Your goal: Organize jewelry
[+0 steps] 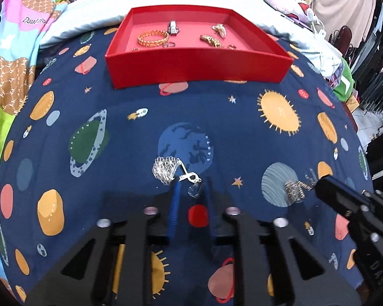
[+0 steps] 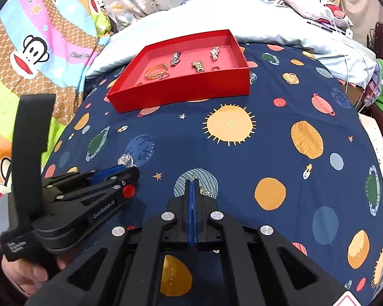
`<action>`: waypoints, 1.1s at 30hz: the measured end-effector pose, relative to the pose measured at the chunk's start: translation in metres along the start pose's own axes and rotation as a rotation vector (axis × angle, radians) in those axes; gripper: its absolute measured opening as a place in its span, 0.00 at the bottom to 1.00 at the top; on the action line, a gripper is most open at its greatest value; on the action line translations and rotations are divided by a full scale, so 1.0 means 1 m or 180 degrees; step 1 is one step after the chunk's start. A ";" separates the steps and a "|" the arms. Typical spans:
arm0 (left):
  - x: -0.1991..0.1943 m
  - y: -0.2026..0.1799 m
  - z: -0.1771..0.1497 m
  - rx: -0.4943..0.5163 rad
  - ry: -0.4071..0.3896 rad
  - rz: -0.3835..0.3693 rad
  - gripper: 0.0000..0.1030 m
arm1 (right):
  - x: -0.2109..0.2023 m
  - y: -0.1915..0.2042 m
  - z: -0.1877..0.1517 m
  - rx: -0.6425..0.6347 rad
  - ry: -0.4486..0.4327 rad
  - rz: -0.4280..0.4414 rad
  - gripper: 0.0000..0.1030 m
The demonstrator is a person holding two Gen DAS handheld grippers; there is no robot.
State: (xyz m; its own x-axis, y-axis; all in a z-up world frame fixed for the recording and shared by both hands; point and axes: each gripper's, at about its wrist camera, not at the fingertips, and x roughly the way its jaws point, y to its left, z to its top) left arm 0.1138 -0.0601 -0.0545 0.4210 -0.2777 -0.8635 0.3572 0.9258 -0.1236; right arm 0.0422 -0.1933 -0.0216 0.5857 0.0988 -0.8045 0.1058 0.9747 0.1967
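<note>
1. Closest to the lens, found the left gripper (image 1: pixel 191 187) with its fingers parted, straddling the clasp end of a silver necklace (image 1: pixel 166 169). Saw nothing clamped yet; the rest of that necklace lay heaped just left of the fingers on the bed sheet (image 1: pixel 89 204).
2. Judged the hazard there: closing on the clasp alone could have left the heap to trail, swing or snag the sheet. Could equally have let so thin a piece slip out between the pads.
3. Further back, around the middle, saw the red box (image 1: pixel 199 68) well apart from both grippers, with a gold bracelet (image 1: pixel 153 38) and other pieces already spread on its floor. Reckoned that a dangling chain dragged low over the near wall might have caught the rim. Dropped carelessly, might also have tangled with the bracelet.
4. To the right, noted a second silver chain (image 1: pixel 296 190) bunched on the sheet, touching the tip of the right gripper (image 2: pixel 192 179). Found its pads pressed together; could not tell whether any link was actually pinched. Feared a lift with nothing held, or with one loop only.
5. Noted both grippers working near each other; a careless swing toward the box could have knocked one against the other.
</note>
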 end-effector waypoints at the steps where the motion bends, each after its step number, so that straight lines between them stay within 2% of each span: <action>1: 0.000 0.001 0.000 0.0002 0.0009 -0.0010 0.08 | 0.000 0.000 0.000 0.0004 -0.0001 0.0009 0.00; 7: -0.010 0.008 -0.002 -0.0066 -0.0050 -0.0075 0.06 | -0.005 0.002 0.002 0.0001 -0.0044 0.0065 0.00; 12: -0.033 0.019 -0.003 -0.0130 -0.0114 -0.0183 0.06 | -0.017 0.006 0.007 -0.0002 -0.0126 0.0129 0.00; 13: -0.039 0.022 -0.003 -0.0146 -0.0133 -0.0204 0.00 | -0.019 0.007 0.008 -0.0002 -0.0137 0.0142 0.00; 20: -0.074 0.031 0.006 -0.0202 -0.0317 -0.0291 0.00 | -0.035 0.013 0.019 -0.0046 -0.0269 0.0190 0.00; 24: -0.076 0.030 0.008 -0.0163 -0.0345 -0.0281 0.00 | -0.037 0.013 0.020 -0.0043 -0.0292 0.0184 0.00; 29: -0.063 0.031 0.001 -0.0205 -0.0225 -0.0334 0.00 | -0.036 0.010 0.018 -0.0021 -0.0267 0.0170 0.00; 31: -0.055 0.027 -0.003 -0.0200 -0.0192 -0.0276 0.11 | -0.034 0.008 0.017 -0.0006 -0.0250 0.0172 0.00; 32: -0.050 0.023 -0.004 -0.0170 -0.0157 -0.0257 0.27 | -0.034 0.008 0.017 -0.0003 -0.0245 0.0170 0.00; 33: -0.045 0.020 -0.006 -0.0154 -0.0141 -0.0205 0.33 | -0.033 0.007 0.016 0.0003 -0.0235 0.0170 0.00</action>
State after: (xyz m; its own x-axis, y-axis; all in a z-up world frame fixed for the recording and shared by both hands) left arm 0.0971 -0.0271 -0.0211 0.4354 -0.3473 -0.8306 0.3446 0.9166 -0.2026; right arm 0.0369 -0.1926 0.0155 0.6482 0.1355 -0.7493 0.0736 0.9683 0.2387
